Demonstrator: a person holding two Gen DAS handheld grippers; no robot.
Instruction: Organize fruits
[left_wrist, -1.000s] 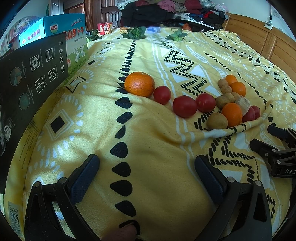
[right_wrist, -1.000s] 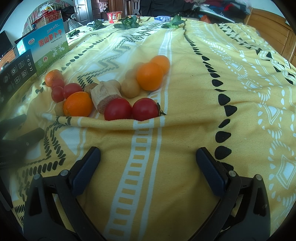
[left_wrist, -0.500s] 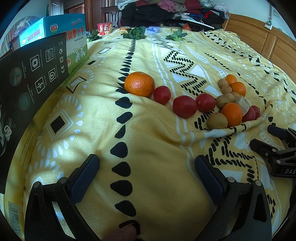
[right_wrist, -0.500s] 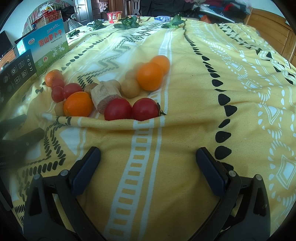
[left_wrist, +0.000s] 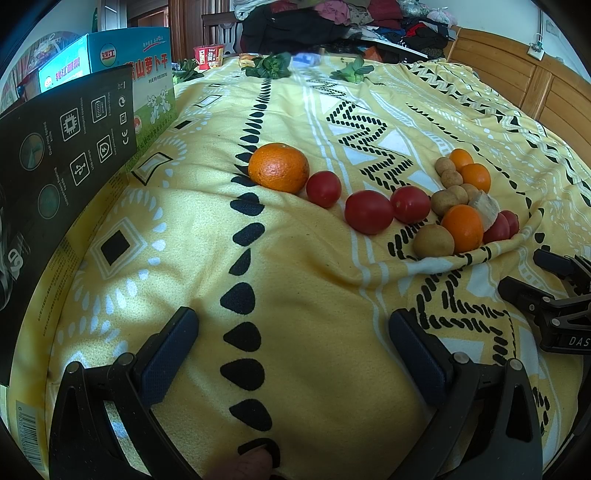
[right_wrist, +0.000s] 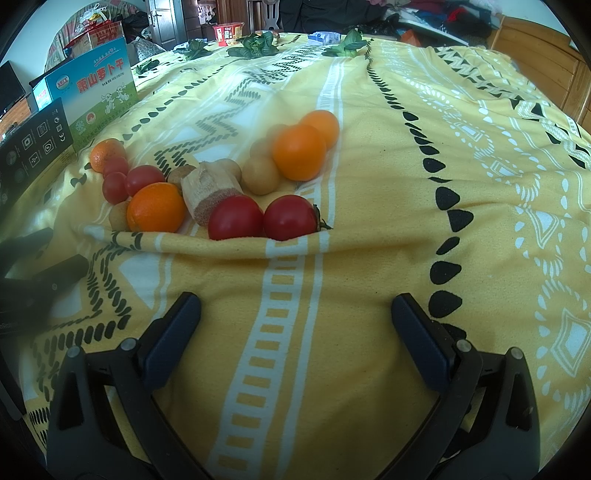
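Observation:
Fruit lies on a yellow patterned bedspread (left_wrist: 314, 295). In the left wrist view a large orange (left_wrist: 278, 168) leads a row of three red tomatoes (left_wrist: 368, 212) toward a pile of oranges (left_wrist: 462, 227), brown round fruits (left_wrist: 433, 240) and a cut stalk piece (left_wrist: 484, 207). In the right wrist view the pile shows two tomatoes (right_wrist: 236, 218), oranges (right_wrist: 299, 151), brown fruits (right_wrist: 260, 175) and the stalk piece (right_wrist: 210, 192). My left gripper (left_wrist: 293, 349) is open and empty, short of the row. My right gripper (right_wrist: 295, 328) is open and empty, short of the pile.
A black box (left_wrist: 55, 155) and a blue-green carton (left_wrist: 147, 81) stand along the left edge. Leafy greens (left_wrist: 271, 64) and a red cup (left_wrist: 208, 55) lie at the far end. A wooden headboard (left_wrist: 517, 85) is at the right. The right gripper shows in the left wrist view (left_wrist: 554, 299).

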